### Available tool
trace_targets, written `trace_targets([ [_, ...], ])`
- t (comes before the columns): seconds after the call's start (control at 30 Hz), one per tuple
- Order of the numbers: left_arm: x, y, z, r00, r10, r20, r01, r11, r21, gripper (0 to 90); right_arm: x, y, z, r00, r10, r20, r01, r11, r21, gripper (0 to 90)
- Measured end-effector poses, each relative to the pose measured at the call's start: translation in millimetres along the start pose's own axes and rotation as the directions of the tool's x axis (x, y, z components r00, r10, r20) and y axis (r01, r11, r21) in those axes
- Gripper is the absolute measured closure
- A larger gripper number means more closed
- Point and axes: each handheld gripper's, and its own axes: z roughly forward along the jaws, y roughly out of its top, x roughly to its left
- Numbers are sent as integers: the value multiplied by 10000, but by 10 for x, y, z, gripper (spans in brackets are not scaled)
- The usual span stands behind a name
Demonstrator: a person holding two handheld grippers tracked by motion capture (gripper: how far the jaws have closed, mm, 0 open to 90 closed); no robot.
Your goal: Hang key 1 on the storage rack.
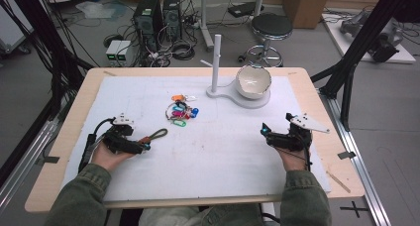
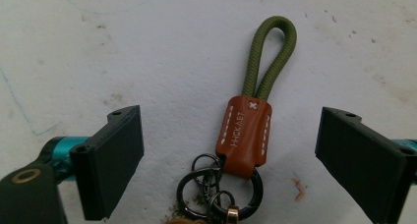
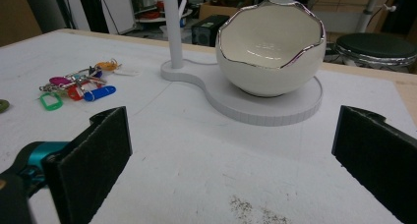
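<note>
A keychain (image 2: 245, 135) with an olive cord loop, a brown leather tab and dark metal rings lies flat on the white mat, and in the high view the keychain (image 1: 154, 135) sits at the left. My left gripper (image 2: 228, 157) is open, its jaws on either side of the leather tab without touching it; the high view shows this left gripper (image 1: 144, 146) low over the mat. My right gripper (image 1: 264, 133) rests open at the right with nothing between its jaws, and in its own view the right gripper (image 3: 231, 160) faces a white eggshell-shaped bowl (image 3: 270, 44) on a white stand (image 3: 275, 103).
A bunch of coloured key tags (image 1: 181, 111) lies mid-table, also the key tags (image 3: 76, 89). The stand's upright post (image 1: 216, 62) rises beside the bowl (image 1: 253, 81). Wooden table edge (image 1: 337, 151) frames the white mat. A stool (image 1: 271, 27), computers and cables stand beyond.
</note>
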Motion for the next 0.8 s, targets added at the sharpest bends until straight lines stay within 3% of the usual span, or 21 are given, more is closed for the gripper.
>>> trace_targets([
  [0.2,-4,-5,6,10000,41,-45,-41,10000,28,248,2,-1,7,10000,-48,-41,48,10000,1,6],
  [0.33,-23,-10,1,9995,300,62,-301,9995,125,357,2,-1,6,10000,-48,-28,48,10000,19,6],
  [0.47,-45,-16,6,9983,573,-108,-571,9982,178,447,-3,-2,4,10000,-63,-24,63,10000,3,6],
  [0.63,-40,-23,-7,9975,705,-30,-704,9975,104,657,-8,-3,6,10000,-46,21,45,10000,33,6],
  [0.8,-15,-20,-19,9974,713,140,-713,9974,39,703,-14,-3,5,10000,-8,83,7,10000,16,6],
])
